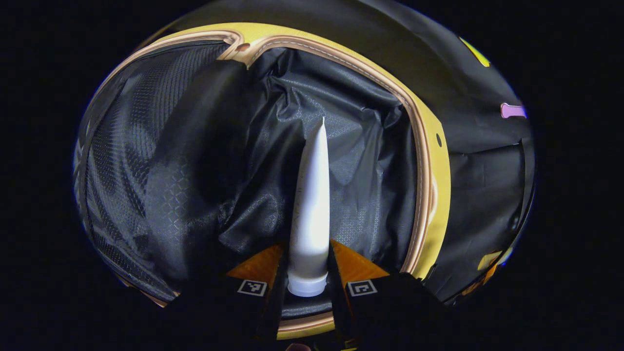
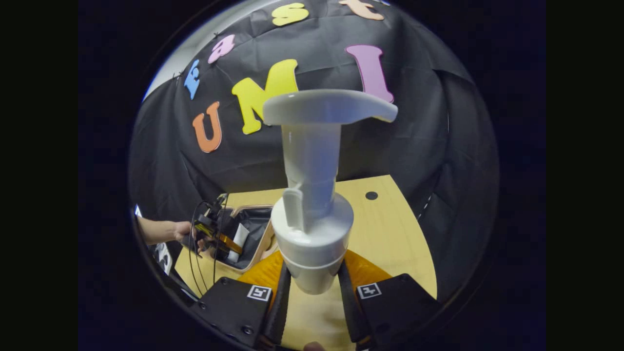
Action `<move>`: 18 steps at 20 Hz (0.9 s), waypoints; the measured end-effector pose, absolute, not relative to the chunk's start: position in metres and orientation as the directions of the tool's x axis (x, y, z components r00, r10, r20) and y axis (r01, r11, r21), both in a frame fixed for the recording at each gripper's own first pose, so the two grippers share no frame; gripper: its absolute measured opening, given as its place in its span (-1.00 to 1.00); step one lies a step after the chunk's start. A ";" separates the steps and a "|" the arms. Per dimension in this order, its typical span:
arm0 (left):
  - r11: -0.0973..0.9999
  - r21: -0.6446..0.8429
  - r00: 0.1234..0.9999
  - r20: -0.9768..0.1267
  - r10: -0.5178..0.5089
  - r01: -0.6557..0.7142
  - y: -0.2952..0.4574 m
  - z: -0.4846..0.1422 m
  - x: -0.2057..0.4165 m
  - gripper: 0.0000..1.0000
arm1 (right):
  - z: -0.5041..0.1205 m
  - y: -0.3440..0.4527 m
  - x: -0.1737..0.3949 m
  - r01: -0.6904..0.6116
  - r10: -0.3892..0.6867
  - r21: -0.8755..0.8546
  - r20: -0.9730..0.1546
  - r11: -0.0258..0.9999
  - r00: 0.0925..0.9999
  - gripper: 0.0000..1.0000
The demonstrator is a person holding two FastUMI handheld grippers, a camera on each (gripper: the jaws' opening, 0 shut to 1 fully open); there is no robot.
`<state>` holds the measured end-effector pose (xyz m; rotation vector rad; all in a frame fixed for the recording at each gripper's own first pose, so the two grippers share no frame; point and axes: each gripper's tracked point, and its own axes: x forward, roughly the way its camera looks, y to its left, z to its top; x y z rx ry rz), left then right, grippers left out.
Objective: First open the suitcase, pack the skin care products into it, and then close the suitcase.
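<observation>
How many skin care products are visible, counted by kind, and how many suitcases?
White tube, held by the left gripper over the open suitcase: 1
White pump bottle, held by the right gripper above the table: 1
Yellow suitcase, open, with black lining: 1
Total: 3 things, 2 of them skin care products.

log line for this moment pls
suitcase: open | left gripper: holds white tube over lining | right gripper: holds pump bottle above table
</observation>
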<state>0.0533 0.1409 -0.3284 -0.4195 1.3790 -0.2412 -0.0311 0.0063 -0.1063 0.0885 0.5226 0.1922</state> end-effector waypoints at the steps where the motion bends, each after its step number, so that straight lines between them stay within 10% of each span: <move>1: 0.909 -0.411 0.183 -0.901 -0.394 -0.068 0.142 -0.327 0.052 -0.07 | -0.107 0.016 -0.033 -0.175 0.214 0.125 -0.495 0.977 0.842 -0.07; 3: 0.912 -0.405 0.197 -0.901 -0.387 -0.061 0.140 -0.318 0.050 0.05 | -0.110 0.045 -0.036 -0.228 0.264 0.134 -0.514 0.964 0.816 -0.07; 4: 0.914 -0.402 0.214 -0.898 -0.384 -0.046 0.140 -0.312 0.049 0.43 | -0.112 0.060 -0.035 -0.255 0.289 0.138 -0.524 0.957 0.801 -0.07; 5: 0.922 -0.387 0.240 -0.898 -0.369 -0.030 0.143 -0.304 0.047 0.22 | -0.115 0.075 -0.034 -0.286 0.314 0.139 -0.534 0.948 0.785 -0.07; 8: 0.929 -0.369 0.370 -0.863 -0.345 0.006 0.160 -0.263 0.038 0.86 | -0.125 0.125 -0.027 -0.372 0.386 0.148 -0.569 0.916 0.726 -0.07; 9: 0.932 -0.363 0.434 -0.838 -0.331 0.008 0.167 -0.247 0.037 0.64 | -0.129 0.144 -0.020 -0.399 0.407 0.152 -0.585 0.904 0.701 -0.07; 15: 0.990 -0.142 0.698 -0.709 -0.103 0.002 0.231 -0.197 -0.029 1.00 | -0.196 0.247 0.016 -0.439 0.480 0.276 -0.740 0.855 0.471 -0.07; 18: 0.985 -0.171 0.747 -0.659 -0.089 -0.034 0.240 -0.194 -0.069 0.78 | -0.231 0.284 0.039 -0.381 0.457 0.316 -0.806 0.869 0.376 -0.07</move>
